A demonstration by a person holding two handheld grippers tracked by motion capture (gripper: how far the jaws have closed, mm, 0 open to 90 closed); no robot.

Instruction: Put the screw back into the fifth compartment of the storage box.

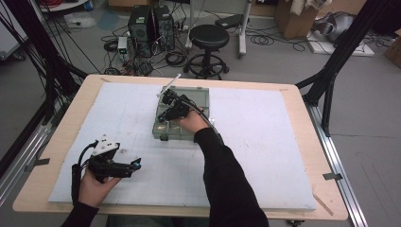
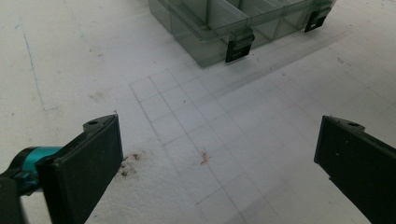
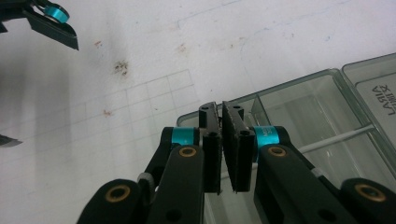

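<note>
A clear grey-green compartment box sits in the middle of the white mat. My right gripper hovers over the box's left side, its jaws nearly touching with nothing seen between them. In the right gripper view it points into an open compartment, where a thin white stick lies across beside it. That stick juts past the box's far edge. My left gripper rests near the mat's front left, open. Its jaws stand wide over bare mat, facing the box.
The box has two black latches on its near side. A dark smudge marks the mat by the left jaw. Beyond the table stand a black stool and computer towers. Black frame struts flank the table.
</note>
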